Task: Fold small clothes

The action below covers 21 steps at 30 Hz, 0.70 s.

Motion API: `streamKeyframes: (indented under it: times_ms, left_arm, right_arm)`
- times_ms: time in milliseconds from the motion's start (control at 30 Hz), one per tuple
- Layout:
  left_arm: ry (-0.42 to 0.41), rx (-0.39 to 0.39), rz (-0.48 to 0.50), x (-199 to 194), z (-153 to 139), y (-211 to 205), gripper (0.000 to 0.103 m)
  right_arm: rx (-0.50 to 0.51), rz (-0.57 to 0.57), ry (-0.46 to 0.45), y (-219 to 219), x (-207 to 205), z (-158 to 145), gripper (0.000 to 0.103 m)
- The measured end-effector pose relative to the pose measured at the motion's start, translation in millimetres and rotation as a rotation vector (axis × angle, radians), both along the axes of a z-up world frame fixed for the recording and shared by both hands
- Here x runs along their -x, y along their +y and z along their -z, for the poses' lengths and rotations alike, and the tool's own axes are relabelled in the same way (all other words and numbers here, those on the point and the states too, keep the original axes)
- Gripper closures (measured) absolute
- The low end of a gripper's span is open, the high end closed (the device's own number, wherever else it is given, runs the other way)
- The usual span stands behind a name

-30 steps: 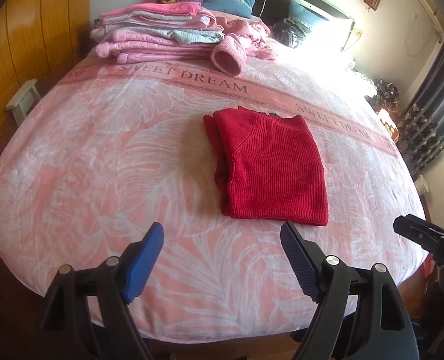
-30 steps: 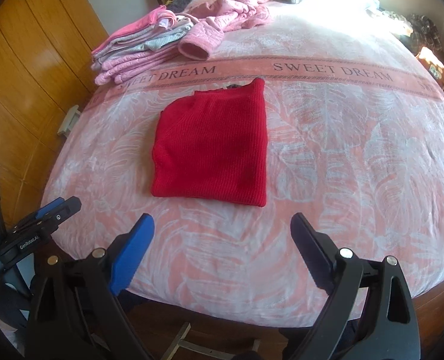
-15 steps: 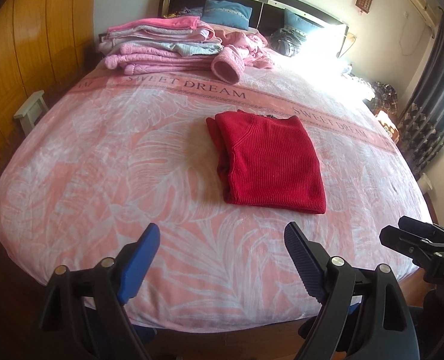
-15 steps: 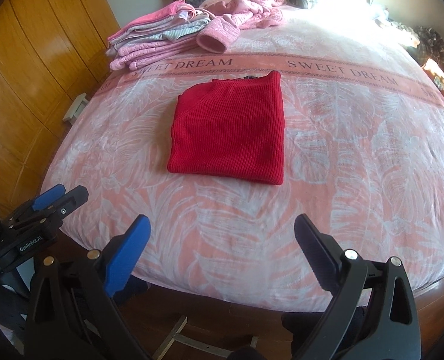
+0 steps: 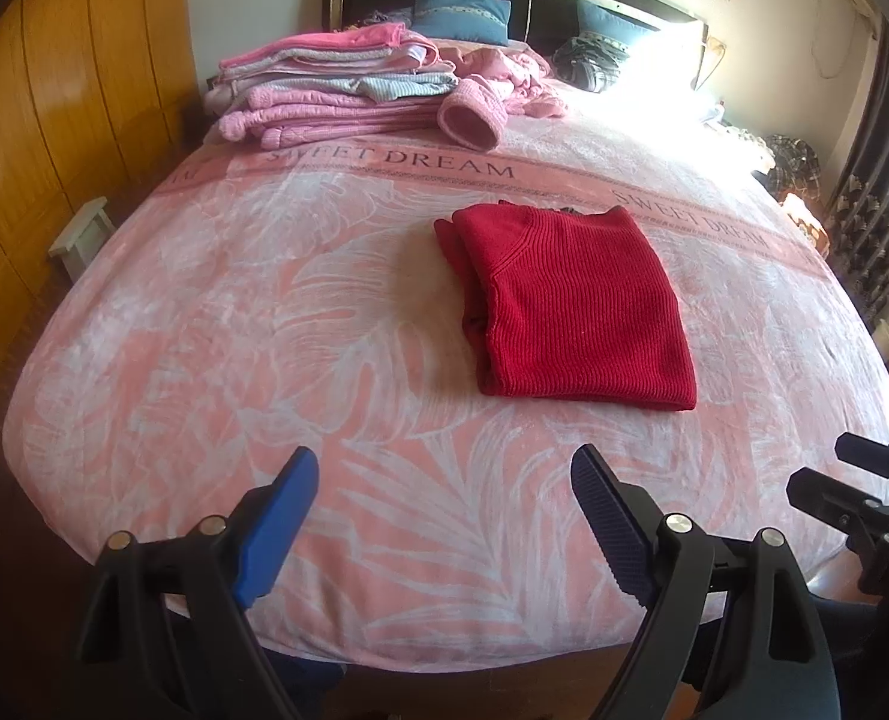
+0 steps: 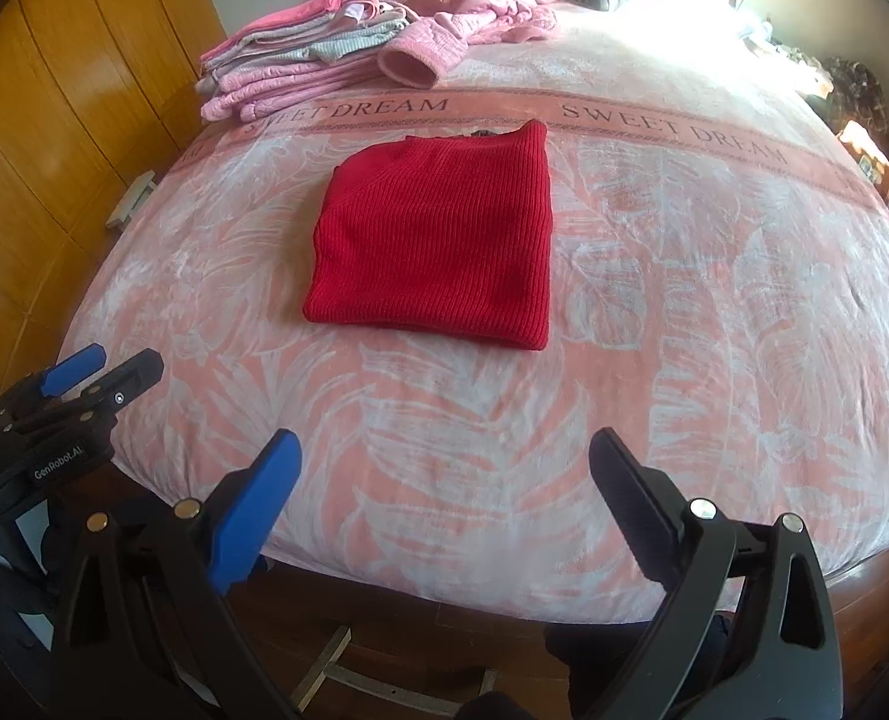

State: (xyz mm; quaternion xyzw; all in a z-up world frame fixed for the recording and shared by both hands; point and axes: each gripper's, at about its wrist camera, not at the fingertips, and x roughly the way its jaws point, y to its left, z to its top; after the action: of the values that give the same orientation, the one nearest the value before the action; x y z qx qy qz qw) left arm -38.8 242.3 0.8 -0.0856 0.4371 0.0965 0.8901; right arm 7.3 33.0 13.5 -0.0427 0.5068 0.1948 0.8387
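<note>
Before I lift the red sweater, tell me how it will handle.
The sweater is ribbed knit, so probably floppy: grabbed at one edge, the fold would likely fall open. Its stacked layers look loose and may slide apart. It should not slip much on the fuzzy blanket.

red sweater (image 5: pixel 576 306): ribbed knit, matt | bedspread (image 5: pixel 276 312): soft fleecy cloth, faint sheen | folded pink clothes (image 5: pixel 324 90): quilted and knitted cloth | wardrobe (image 5: pixel 54 90): glossy varnished wood | my left gripper (image 5: pixel 444 516): matt black plastic, ridged blue pads, shiny metal rivets | my right gripper (image 6: pixel 444 492): same make
</note>
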Motion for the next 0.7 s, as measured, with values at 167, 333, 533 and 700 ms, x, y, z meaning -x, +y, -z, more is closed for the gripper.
streamKeyframes:
  times_ms: [167, 333, 533, 700]
  left_arm:
    - [0.004, -0.042, 0.002, 0, 2, -6, 0.016]
    - [0.0, -0.091, -0.025, 1, 5, -7, 0.016]
    - [0.01, -0.115, -0.033, -1, 8, -9, 0.016]
    - [0.027, -0.113, -0.019, -2, 13, -12, 0.016]
  right_arm:
    - [0.016, -0.006, -0.051, 2, 2, -2, 0.007]
    - [0.006, 0.006, -0.056, 2, 1, 5, 0.008]
    - [0.037, 0.021, -0.023, 5, -1, 20, 0.008]
    - [0.055, 0.024, 0.013, 6, -3, 32, 0.008]
